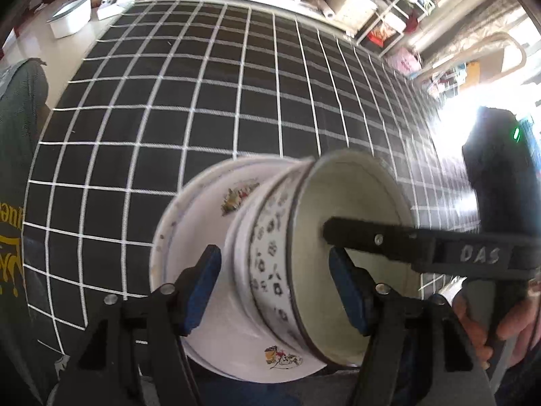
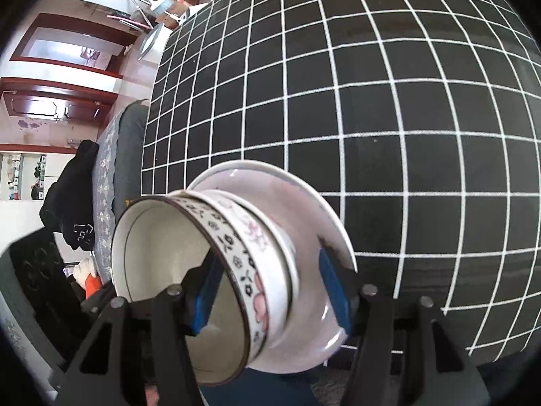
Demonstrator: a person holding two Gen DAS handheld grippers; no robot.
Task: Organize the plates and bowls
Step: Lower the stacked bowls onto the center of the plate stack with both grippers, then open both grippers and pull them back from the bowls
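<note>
Now looking at a patterned bowl (image 1: 270, 264) with a black flower band, lying tipped sideways in the lower middle of both views, mouth facing right in the left wrist view and lower left in the right wrist view. Nesting in a second, paler bowl (image 1: 241, 247), both sitting against the face of a flowered plate (image 1: 189, 223), at the near edge of a black surface (image 1: 203, 101) checked with white lines.

Seeing the left gripper (image 1: 274, 253) standing partly open and straddling the bowl walls: one blue pad over the plate's face, the other inside the patterned bowl, a thin gap showing at each pad, so not being able to tell whether gripping or not.

Seeing the right gripper (image 2: 268, 255) likewise partly open, one pad lying close to the inside of the bowl wall, the other by the plate's rim; again not being able to tell whether pressing. Also reaching into the bowl's mouth from the right of the left wrist view with one of its black fingers (image 1: 372, 240), a hand (image 1: 507, 324) holding its handle at lower right.

Noticing a white tub (image 1: 71, 17) in the upper left.
</note>
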